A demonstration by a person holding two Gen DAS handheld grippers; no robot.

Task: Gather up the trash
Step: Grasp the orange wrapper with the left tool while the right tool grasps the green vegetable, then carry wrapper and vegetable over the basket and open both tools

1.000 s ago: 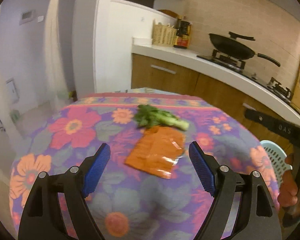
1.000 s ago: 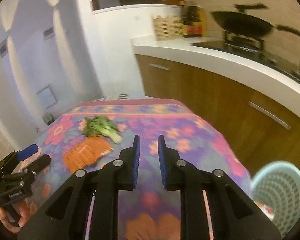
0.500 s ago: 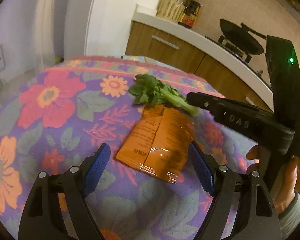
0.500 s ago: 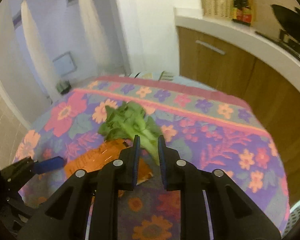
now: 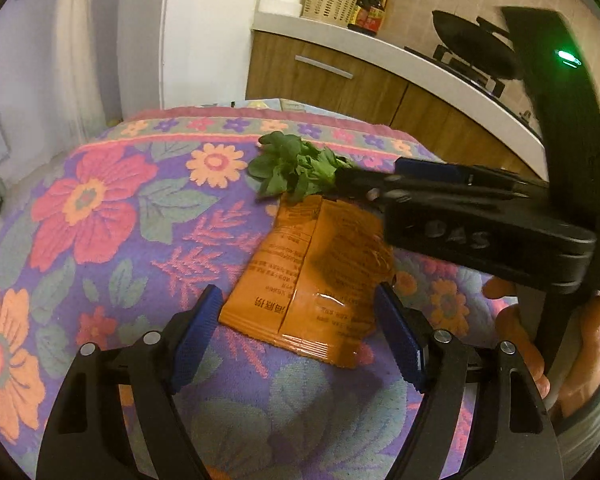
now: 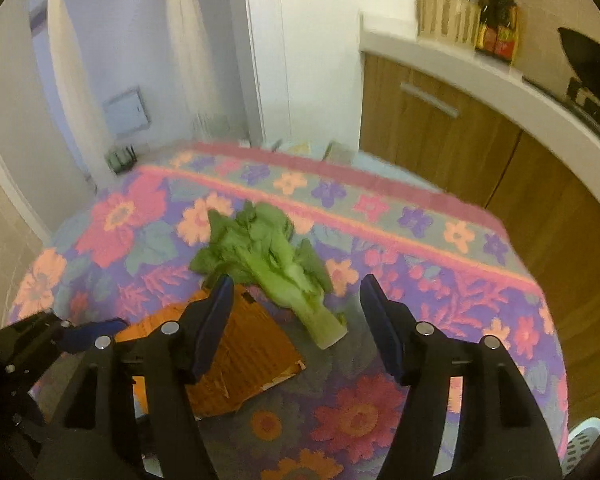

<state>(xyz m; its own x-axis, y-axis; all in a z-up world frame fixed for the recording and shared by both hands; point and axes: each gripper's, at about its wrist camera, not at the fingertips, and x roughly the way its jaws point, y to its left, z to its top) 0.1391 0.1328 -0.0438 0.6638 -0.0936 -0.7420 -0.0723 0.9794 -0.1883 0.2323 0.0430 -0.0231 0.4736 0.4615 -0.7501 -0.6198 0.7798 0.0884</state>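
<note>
On the counter covered by a purple cloth with pink and orange flowers (image 5: 100, 208) lies a flat orange foil snack packet with printed text (image 5: 312, 280), and touching its far edge is a leafy green vegetable with a pale cut stalk (image 6: 276, 264). The left gripper (image 5: 298, 336) hangs low over the near end of the packet with its blue-padded jaws spread wide, one on each side of the packet, neither visibly touching it. The right gripper (image 6: 296, 320) has its jaws spread too, with the stalk end of the vegetable lying between them and apart from both pads. In the left wrist view the right gripper's black body crosses over the vegetable, hiding the stalk. A pale plastic basket (image 6: 584, 440) shows at the lower right edge of the right wrist view.
</note>
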